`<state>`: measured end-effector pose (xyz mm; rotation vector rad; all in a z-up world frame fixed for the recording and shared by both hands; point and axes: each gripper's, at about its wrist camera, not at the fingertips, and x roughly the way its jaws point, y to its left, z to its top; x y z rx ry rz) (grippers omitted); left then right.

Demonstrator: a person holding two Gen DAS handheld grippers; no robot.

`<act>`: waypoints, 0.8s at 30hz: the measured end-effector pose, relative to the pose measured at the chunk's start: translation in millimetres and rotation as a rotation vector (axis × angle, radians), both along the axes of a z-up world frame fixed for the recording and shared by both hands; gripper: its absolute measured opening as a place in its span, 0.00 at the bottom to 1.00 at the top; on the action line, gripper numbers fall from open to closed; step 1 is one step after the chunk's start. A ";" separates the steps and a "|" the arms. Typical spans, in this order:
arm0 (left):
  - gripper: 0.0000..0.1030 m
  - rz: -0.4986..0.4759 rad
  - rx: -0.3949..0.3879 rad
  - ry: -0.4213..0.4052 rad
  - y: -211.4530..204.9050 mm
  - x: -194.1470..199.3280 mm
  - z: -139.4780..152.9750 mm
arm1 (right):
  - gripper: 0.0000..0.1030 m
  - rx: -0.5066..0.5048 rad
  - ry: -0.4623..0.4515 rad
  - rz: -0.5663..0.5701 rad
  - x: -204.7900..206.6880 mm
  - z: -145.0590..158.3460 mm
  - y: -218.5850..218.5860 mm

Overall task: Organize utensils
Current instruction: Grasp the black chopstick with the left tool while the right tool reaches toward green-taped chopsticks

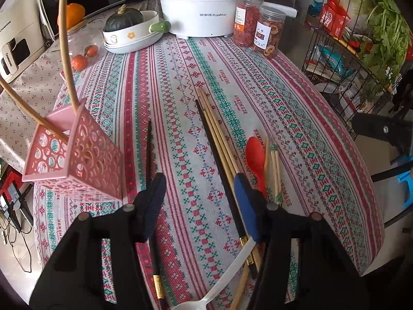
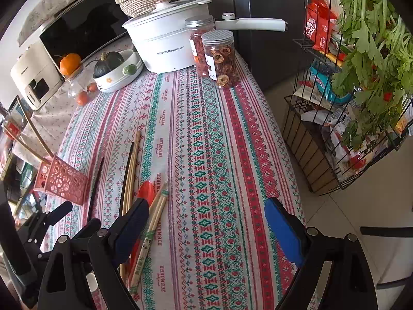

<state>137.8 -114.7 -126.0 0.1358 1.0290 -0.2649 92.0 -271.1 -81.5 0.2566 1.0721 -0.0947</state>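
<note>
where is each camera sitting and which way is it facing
Left wrist: rides the left tongs, facing down the table; black chopstick at the left pad, wooden chopsticks by the right, right tongs at right edge.
Right wrist: rides the right tongs, open over bare tablecloth; left tongs at lower left.
Shared: pink basket, red spoon, white pot.

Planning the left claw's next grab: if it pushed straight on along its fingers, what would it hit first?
Probably bare tablecloth: the left claw points down at the strip between the lone black chopstick and the chopstick bundle. Nothing lies between its fingers, though depth is hard to judge.
</note>
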 end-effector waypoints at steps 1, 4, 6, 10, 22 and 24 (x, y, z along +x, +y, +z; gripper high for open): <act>0.37 0.017 -0.014 0.022 -3.9 8.7 -4.7 | 0.90 0.004 0.004 -0.001 1.3 -0.9 -1.7; 0.24 0.062 -0.058 0.078 -11.1 30.1 -16.0 | 0.90 0.017 0.007 -0.001 4.6 -1.9 -6.4; 0.16 0.082 -0.063 0.095 -16.0 40.7 -21.5 | 0.90 0.031 0.005 0.002 6.2 -1.9 -8.6; 0.11 0.119 -0.048 0.123 -22.1 55.0 -32.6 | 0.90 0.058 0.002 0.009 9.3 -2.8 -11.8; 0.09 0.128 -0.035 0.166 -26.9 61.1 -38.1 | 0.90 0.097 0.013 -0.002 14.6 -6.2 -18.1; 0.09 0.130 -0.027 0.163 -27.1 60.2 -39.0 | 0.90 0.100 0.015 -0.004 14.3 -6.5 -18.4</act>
